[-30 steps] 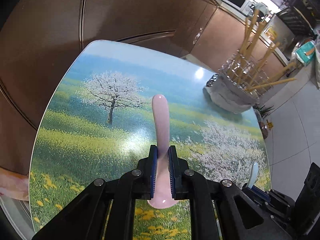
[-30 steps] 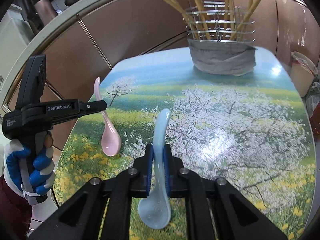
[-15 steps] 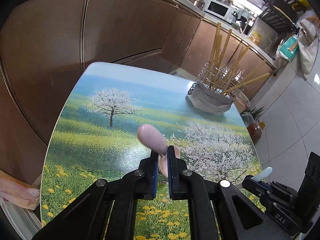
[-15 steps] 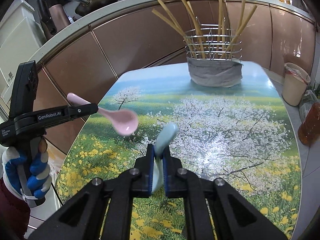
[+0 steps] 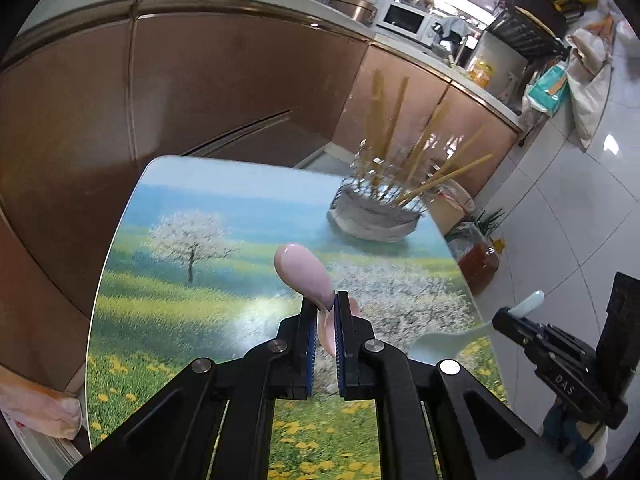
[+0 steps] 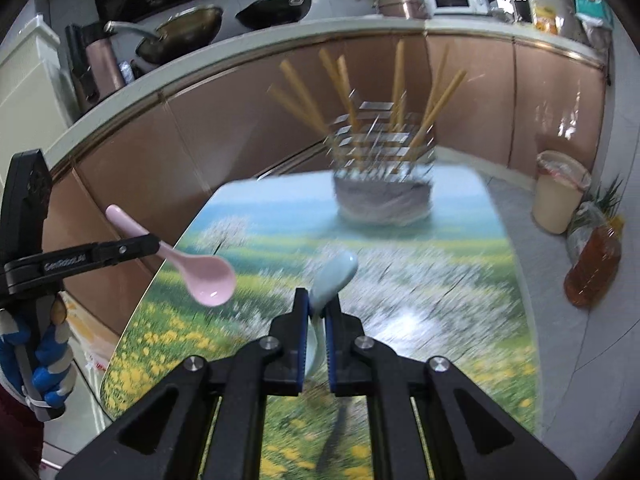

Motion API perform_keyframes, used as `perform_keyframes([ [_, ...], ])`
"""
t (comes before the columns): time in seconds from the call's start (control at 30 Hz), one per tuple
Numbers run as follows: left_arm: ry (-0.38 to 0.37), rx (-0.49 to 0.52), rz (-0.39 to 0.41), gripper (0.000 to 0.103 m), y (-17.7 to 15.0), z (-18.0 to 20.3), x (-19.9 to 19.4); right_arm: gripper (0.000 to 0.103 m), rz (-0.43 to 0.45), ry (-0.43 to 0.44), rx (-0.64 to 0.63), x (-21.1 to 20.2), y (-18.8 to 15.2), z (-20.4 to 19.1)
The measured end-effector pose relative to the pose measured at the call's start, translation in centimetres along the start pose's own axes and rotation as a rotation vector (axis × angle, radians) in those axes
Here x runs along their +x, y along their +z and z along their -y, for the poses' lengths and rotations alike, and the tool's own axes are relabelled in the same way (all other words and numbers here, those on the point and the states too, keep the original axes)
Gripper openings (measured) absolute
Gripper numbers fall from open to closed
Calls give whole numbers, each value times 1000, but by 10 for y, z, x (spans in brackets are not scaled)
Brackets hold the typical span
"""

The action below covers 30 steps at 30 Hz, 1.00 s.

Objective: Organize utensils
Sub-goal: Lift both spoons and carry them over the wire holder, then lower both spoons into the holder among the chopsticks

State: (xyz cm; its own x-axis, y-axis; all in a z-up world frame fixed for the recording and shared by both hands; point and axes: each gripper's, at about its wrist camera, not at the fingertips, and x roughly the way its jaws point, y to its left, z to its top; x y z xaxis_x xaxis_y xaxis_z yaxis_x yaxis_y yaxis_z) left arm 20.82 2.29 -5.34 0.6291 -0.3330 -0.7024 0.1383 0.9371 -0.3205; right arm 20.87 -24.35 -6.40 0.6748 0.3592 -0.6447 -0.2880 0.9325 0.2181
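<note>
My left gripper (image 5: 325,304) is shut on a pink ceramic spoon (image 5: 306,274), bowl end forward, held above the table (image 5: 160,280). The same pink spoon (image 6: 208,276) and left gripper (image 6: 154,244) show at the left of the right wrist view. My right gripper (image 6: 316,304) is shut on a light blue ceramic spoon (image 6: 334,274), bowl end forward, also in the air. The blue spoon (image 5: 452,340) and right gripper (image 5: 502,318) show at the right of the left wrist view. A wire utensil holder (image 6: 382,184) with wooden chopsticks stands at the table's far end; it also shows in the left wrist view (image 5: 376,212).
The table has a printed landscape top and stands against brown cabinets (image 5: 200,88). On the floor to the right are a cream bin (image 6: 560,196) and a bottle of amber oil (image 6: 594,268). Pans (image 6: 180,36) sit on the counter behind.
Both grippers have risen and turned, so each spoon's bowl now points forward instead of down. The holder looks farther away, and the right view is motion-blurred.
</note>
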Motion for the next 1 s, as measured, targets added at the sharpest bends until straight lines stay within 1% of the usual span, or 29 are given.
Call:
perform_keyframes([
  [0.07, -32, 15, 5, 8, 17, 12, -2, 7, 33, -19, -4, -9, 18, 9],
  [0.27, -90, 71, 49, 8, 69, 46, -3, 7, 134, -60, -10, -31, 74, 29],
  [0.43, -113, 113, 92, 8, 118, 74, 10, 7, 201, -76, -11, -31, 116, 42],
  [0.57, -78, 136, 102, 8, 145, 85, 35, 7, 227, -83, -19, -16, 144, 47],
  [0.73, 10, 175, 97, 8, 163, 95, 76, 7, 228, -101, -53, 15, 170, 50],
  [0.9, 56, 197, 57, 8, 169, 99, 119, 7, 191, -117, -70, 56, 177, 55],
  [1.0, 73, 207, 33, 8, 164, 98, 142, 7, 163, -135, -86, 79, 176, 56],
])
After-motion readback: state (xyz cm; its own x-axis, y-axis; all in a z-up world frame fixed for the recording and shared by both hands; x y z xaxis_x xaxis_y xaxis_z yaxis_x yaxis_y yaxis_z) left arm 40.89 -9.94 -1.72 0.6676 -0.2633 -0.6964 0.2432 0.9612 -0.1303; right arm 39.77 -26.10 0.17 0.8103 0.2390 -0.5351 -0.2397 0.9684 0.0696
